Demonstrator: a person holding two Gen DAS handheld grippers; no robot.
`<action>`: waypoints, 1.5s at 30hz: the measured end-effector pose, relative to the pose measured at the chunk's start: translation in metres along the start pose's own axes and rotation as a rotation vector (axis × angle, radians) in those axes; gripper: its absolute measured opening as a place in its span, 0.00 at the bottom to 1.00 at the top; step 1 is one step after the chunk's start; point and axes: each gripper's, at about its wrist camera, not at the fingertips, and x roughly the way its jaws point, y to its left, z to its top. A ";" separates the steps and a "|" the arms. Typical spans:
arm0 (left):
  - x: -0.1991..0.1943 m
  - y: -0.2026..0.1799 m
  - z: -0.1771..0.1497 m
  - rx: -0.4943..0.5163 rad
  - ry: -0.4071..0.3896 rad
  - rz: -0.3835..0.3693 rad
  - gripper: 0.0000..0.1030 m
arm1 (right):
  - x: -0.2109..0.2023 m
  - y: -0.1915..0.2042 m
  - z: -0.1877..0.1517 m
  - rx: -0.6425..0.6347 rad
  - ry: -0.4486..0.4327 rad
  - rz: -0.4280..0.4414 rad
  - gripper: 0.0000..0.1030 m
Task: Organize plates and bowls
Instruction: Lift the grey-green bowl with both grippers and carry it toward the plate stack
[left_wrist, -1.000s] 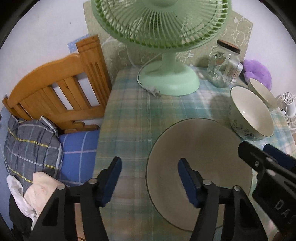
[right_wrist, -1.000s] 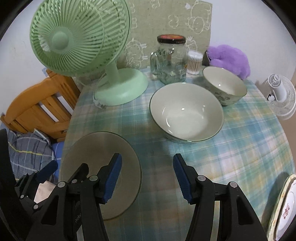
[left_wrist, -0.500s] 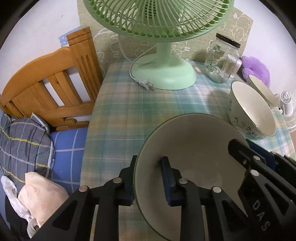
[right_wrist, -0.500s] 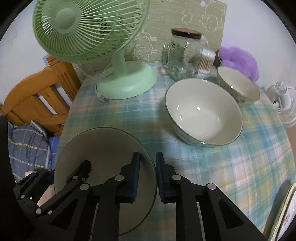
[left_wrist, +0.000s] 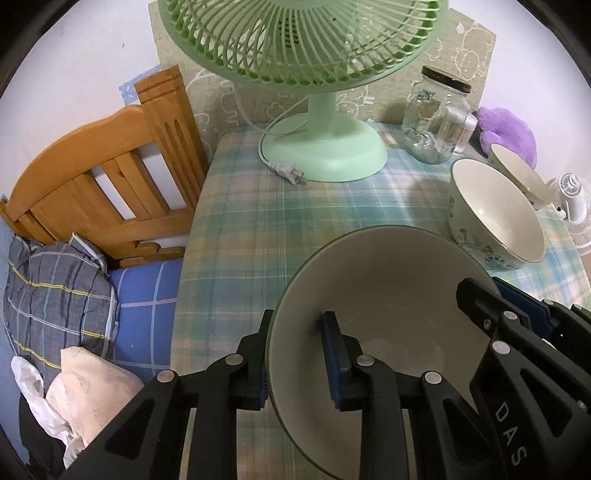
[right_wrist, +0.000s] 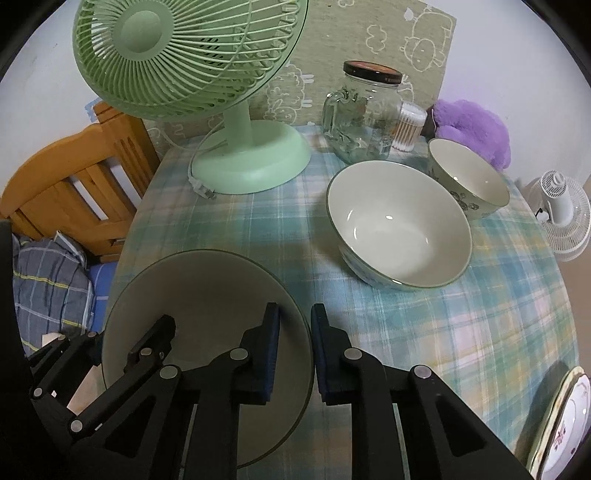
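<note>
Gripping opposite edges of the grey-green plate (left_wrist: 388, 280), both claws are clenched on its rim: the left claw (left_wrist: 297, 363) on the near-left edge, the right claw (right_wrist: 293, 352) on the right edge. That plate sits at the near-left of the checked surface (right_wrist: 480, 332). Beyond it stand a large bowl (right_wrist: 399, 229) and a smaller bowl (right_wrist: 469, 177), close together. A green fan (right_wrist: 207, 74) stands behind.

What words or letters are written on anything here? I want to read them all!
"DAS": white letters on the black body of the right gripper, seen from the left wrist view. They run to the picture's edge, so there may be more.
The glass jar has a label inside or behind it, too blurred to read.
Nothing else shows any writing.
</note>
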 end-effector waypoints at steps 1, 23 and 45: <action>-0.002 -0.001 -0.001 0.003 0.000 -0.001 0.22 | -0.002 -0.001 -0.001 0.001 0.001 0.000 0.20; -0.076 -0.066 -0.047 0.017 -0.001 -0.012 0.22 | -0.078 -0.057 -0.047 -0.016 0.024 -0.017 0.20; -0.101 -0.178 -0.118 -0.036 0.070 -0.035 0.21 | -0.115 -0.170 -0.119 -0.027 0.087 -0.020 0.20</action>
